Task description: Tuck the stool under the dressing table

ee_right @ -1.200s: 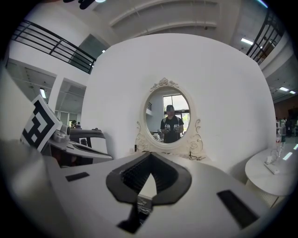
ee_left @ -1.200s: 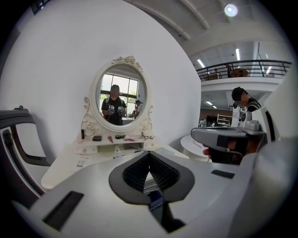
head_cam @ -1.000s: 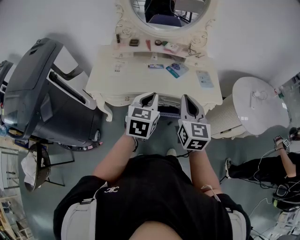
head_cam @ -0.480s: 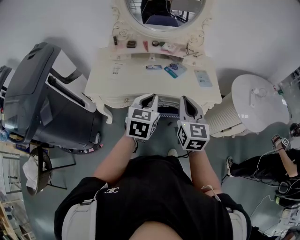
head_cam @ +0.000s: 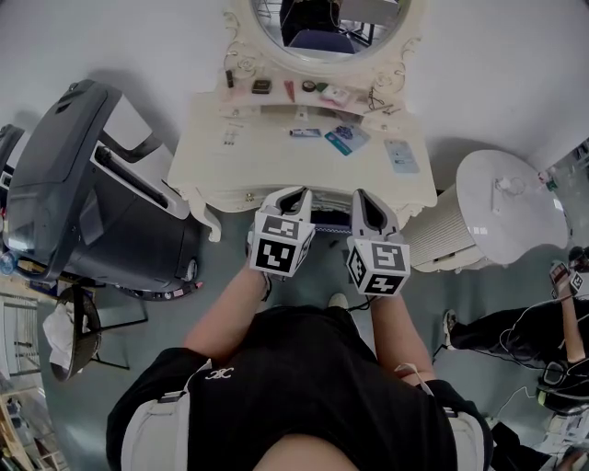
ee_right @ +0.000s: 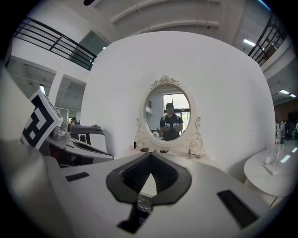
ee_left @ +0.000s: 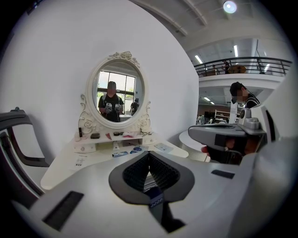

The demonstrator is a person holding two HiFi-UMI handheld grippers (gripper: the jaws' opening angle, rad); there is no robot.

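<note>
Head view: the person is standing square to the cream dressing table [head_cam: 276, 152], holding both tongs out level toward its front edge. The left gripper [head_cam: 296, 191] and the right gripper [head_cam: 363, 193] are sitting side by side, a little apart, with their tips just over the table's front rim.

Left gripper view: the jaws of the left gripper [ee_left: 149, 155] are pressing together, nothing pinched. Right gripper view: the same for the right gripper [ee_right: 150, 157], pads meeting and empty.

The stool [head_cam: 329, 219] is showing only as a dark striped strip in the gap between the two tongs, at the table's front edge and lower than them. Most of it is lying hidden under the tabletop. Neither gripper is touching it as far as the views show.

The oval mirror [head_cam: 322, 18] is reflecting the person. A round white side table [head_cam: 511, 207] is standing to the right, and a large grey chair [head_cam: 83, 184] to the left.
</note>
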